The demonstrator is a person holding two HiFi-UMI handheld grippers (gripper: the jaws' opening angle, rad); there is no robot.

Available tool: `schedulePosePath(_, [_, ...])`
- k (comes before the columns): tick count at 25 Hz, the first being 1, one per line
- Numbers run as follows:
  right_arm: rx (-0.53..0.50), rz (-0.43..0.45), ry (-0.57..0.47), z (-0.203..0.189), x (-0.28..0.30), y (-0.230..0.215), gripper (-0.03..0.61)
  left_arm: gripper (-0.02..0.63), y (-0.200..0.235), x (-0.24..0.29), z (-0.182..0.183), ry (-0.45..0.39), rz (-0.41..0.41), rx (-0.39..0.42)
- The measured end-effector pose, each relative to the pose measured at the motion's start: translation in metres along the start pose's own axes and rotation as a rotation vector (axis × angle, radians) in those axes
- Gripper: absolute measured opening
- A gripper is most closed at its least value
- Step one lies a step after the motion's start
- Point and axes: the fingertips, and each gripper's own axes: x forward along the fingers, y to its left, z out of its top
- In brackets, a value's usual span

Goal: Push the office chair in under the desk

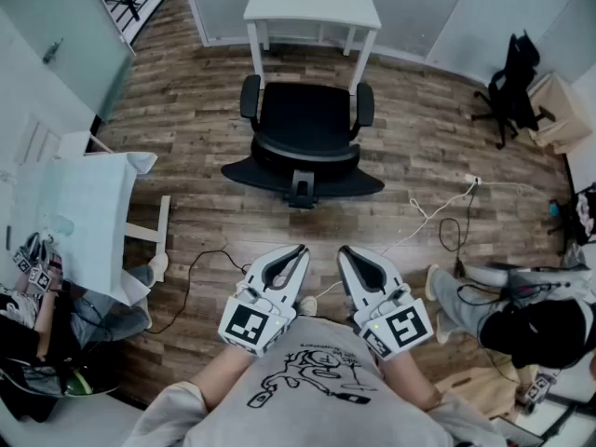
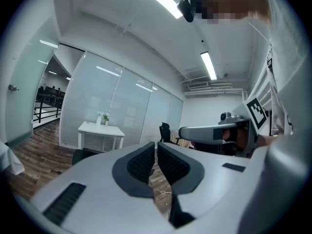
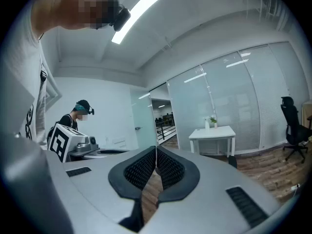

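Hovering behind the office chair [image 1: 303, 138] with left gripper [image 1: 298, 251] and right gripper [image 1: 344, 252] both closed, empty; an off-centre push could swivel an armrest [image 1: 250, 96] into the surface [image 1: 312, 6] beyond it.

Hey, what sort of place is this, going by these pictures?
Most likely an office room: a white desk, a black office chair standing in front of it on wood-plank flooring, and frosted glass partition walls around the space.
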Motion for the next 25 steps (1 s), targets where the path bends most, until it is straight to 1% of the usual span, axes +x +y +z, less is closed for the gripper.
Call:
schedulePosePath(7, [0.0, -0.007, -0.009, 0.006, 0.012, -0.003, 0.04, 0.02, 0.011, 0.003, 0.009, -0.002, -0.011, 0.007])
schedulePosePath(11, [-0.005, -0.015, -0.022, 0.013, 0.023, -0.003, 0.04, 0.02, 0.025, 0.0, 0.016, -0.006, -0.006, 0.007])
schedulePosePath(13, [-0.001, -0.003, -0.041, 0.017, 0.029, 0.0, 0.04, 0.02, 0.034, -0.002, 0.019, -0.006, -0.005, 0.013])
schedulePosePath(16, [0.007, 0.012, -0.069, 0.023, 0.037, 0.005, 0.041, 0.021, 0.043, -0.004, 0.023, -0.01, -0.016, 0.028])
schedulePosePath(21, [-0.021, -0.017, -0.078, 0.028, 0.051, 0.011, 0.041, 0.021, 0.053, -0.009, 0.029, -0.009, -0.042, 0.057])
schedulePosePath(25, [-0.057, -0.05, -0.07, 0.026, 0.058, 0.011, 0.041, 0.021, 0.06, -0.015, 0.028, -0.001, -0.051, 0.105])
